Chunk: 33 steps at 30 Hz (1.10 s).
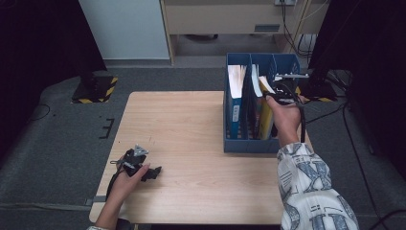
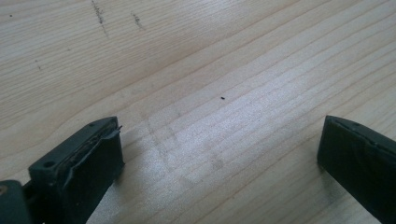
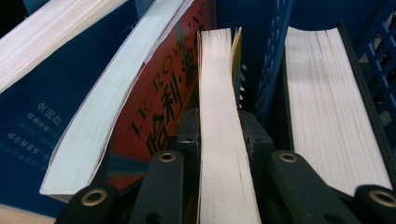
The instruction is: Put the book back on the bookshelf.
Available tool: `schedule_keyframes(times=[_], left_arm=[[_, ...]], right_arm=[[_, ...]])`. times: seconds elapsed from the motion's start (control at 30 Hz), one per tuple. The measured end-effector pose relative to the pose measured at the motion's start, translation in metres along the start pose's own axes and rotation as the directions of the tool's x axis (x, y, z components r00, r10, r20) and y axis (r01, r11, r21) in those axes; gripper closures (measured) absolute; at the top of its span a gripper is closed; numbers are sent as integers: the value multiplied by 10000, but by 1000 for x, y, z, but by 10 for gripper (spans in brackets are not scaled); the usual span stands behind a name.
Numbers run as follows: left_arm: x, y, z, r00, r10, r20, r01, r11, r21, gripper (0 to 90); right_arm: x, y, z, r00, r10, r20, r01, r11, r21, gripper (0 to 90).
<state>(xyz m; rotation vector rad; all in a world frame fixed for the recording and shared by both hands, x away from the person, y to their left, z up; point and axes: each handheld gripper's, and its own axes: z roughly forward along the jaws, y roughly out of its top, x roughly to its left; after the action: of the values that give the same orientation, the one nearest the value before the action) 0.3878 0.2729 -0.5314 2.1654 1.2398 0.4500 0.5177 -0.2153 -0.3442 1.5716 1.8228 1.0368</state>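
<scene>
A blue file box stands at the table's right side with several books upright in it. My right gripper reaches into the box from above and is shut on a thin yellow-covered book. In the right gripper view the two jaws press on both sides of that book's pale page edges, with my right gripper low in the frame. My left gripper rests on the wooden table near the front left. Its jaws stand wide apart over bare wood, with nothing between them.
Beside the held book leans a red book, then a blue book farther left. Past a blue divider another thick book stands. Cables and dark stands lie on the floor behind the box.
</scene>
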Motion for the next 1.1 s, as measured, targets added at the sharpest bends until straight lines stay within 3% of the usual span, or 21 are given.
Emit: schedule_keyframes(times=[0.8, 1.1], left_arm=[[0, 0, 0, 10000, 67, 17, -67, 10000, -3, 0], [0, 1, 1, 9999, 99, 43, -99, 10000, -5, 0]], right_arm=[[-8, 13, 9, 9994, 192, 295, -168, 9968, -779, 748], [-7, 11, 20, 9990, 306, 330, -287, 9980, -558, 746]])
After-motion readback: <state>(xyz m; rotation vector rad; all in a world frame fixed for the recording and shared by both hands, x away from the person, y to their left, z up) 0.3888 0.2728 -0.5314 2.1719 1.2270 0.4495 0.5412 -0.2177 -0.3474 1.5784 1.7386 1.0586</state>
